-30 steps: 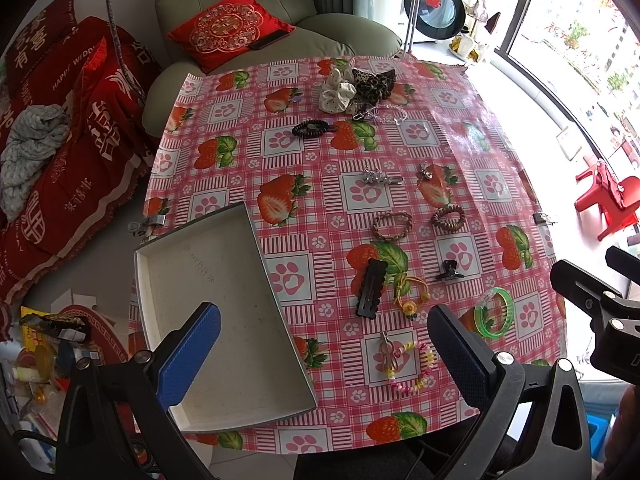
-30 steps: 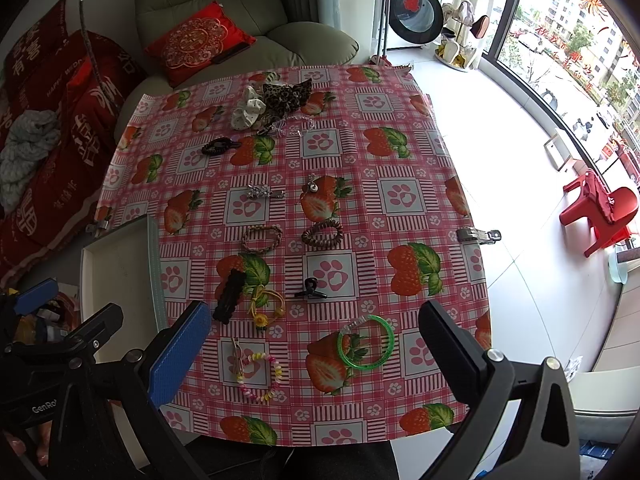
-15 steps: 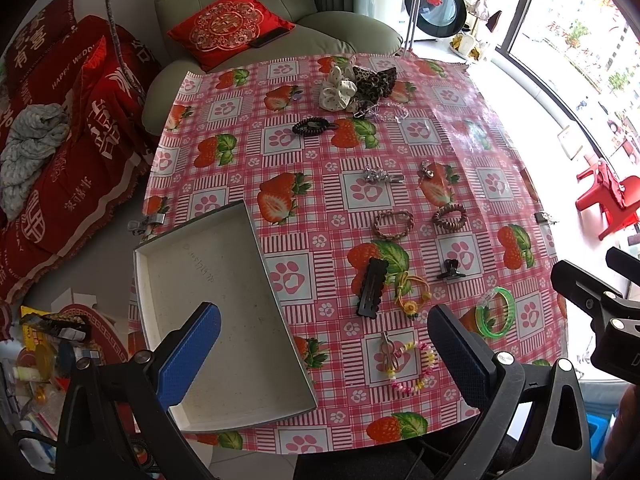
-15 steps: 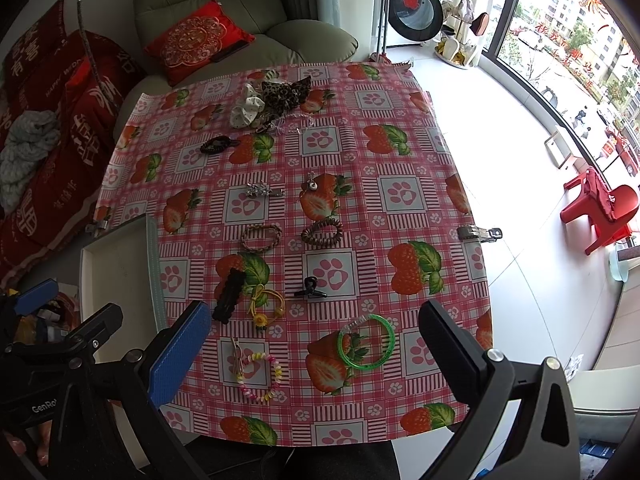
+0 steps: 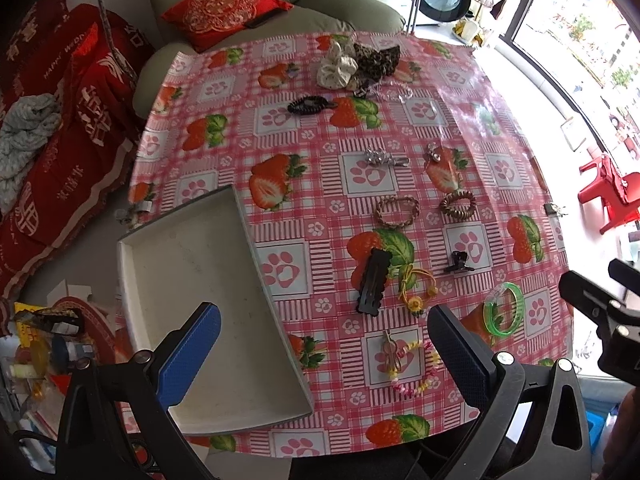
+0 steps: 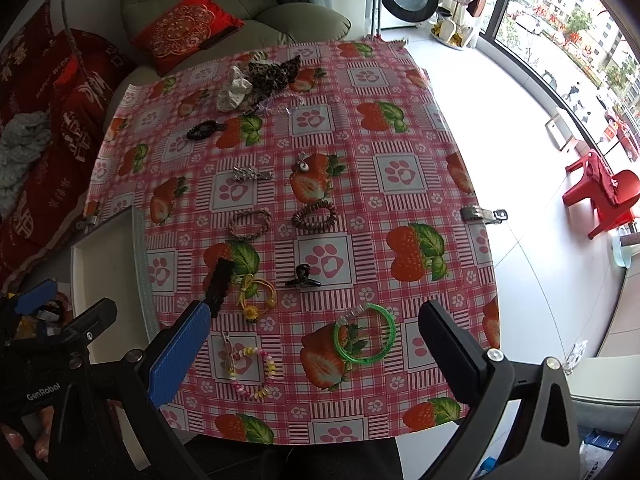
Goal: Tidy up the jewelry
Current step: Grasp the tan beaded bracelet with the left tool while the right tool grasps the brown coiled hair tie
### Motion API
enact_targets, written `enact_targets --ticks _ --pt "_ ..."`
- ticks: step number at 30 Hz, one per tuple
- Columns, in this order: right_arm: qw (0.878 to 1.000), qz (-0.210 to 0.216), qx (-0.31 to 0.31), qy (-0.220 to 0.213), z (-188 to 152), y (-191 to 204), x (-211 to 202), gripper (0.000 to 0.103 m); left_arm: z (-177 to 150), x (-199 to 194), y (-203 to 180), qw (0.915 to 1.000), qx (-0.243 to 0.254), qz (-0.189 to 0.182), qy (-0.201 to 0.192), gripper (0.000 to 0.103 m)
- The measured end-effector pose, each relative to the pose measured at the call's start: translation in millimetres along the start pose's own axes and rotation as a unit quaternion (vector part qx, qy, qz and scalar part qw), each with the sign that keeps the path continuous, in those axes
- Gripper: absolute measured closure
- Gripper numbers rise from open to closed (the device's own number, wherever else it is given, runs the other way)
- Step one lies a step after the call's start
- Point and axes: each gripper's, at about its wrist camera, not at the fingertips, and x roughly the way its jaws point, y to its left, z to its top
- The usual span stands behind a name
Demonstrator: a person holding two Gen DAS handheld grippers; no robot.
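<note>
One bench (image 5: 320, 208) under a pink strawberry-and-paw-print cloth; near edge and right edge fully visible, right side drops to open floor.

One white tray (image 5: 192, 280) on the bench's left near corner, nothing in it, overhanging the left edge; its long side runs diagonally toward the middle.

Left tool (image 5: 324, 344) hangs above the near edge, fingers spread wide, nothing between them; blue pad over the tray, dark pad beside the pastel piece. Right tool (image 6: 316, 348) likewise spread wide and holding nothing, over the bench's near right part.

Two scrunchies at the far edge, touching: one cream (image 5: 336, 66), one leopard-print (image 5: 376, 60). One dark hair tie (image 5: 306, 105) just in front.

Three bracelets mid-bench: one green translucent bangle (image 6: 365, 334) near the front right, one braided tan (image 5: 397, 212), one brown coil (image 5: 458, 205), the last two side by side.

One pastel bead bracelet (image 5: 416, 368) with a small clip lying on it, close to the near edge. One yellow elastic with flower (image 5: 416, 286) touching one long black barrette (image 5: 374, 282). One small black claw clip (image 5: 458, 262) to their right. Two silver pieces further back: rhinestone clip (image 5: 386, 159), small charm (image 5: 434, 154).

Right half of the cloth is mostly bare.
</note>
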Motion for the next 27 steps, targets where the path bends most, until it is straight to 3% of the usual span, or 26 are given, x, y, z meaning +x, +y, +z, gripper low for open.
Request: enact_targets --ticks 13,21,23,27 --pt "0.998 0.004 0.007 0.067 6.1 -33.0 80.0 0.0 35.0 81.3 -23.4 0.999 0.0 0.003 0.045 0.0" --pt "0.998 0.013 0.007 0.067 34.5 -45.1 127.6 0.0 65.1 129.2 -38.3 0.9991 -0.016 -0.001 0.04 0.0" --pt "0.998 0.011 0.004 0.068 43.6 -47.3 140.7 0.0 71.2 141.2 -41.0 0.999 -0.019 -0.001 0.04 0.007" --pt "0.998 0.016 -0.006 0.064 56.7 -49.0 162.6 0.001 78.1 161.6 -45.6 0.9989 -0.019 -0.001 0.043 0.007"
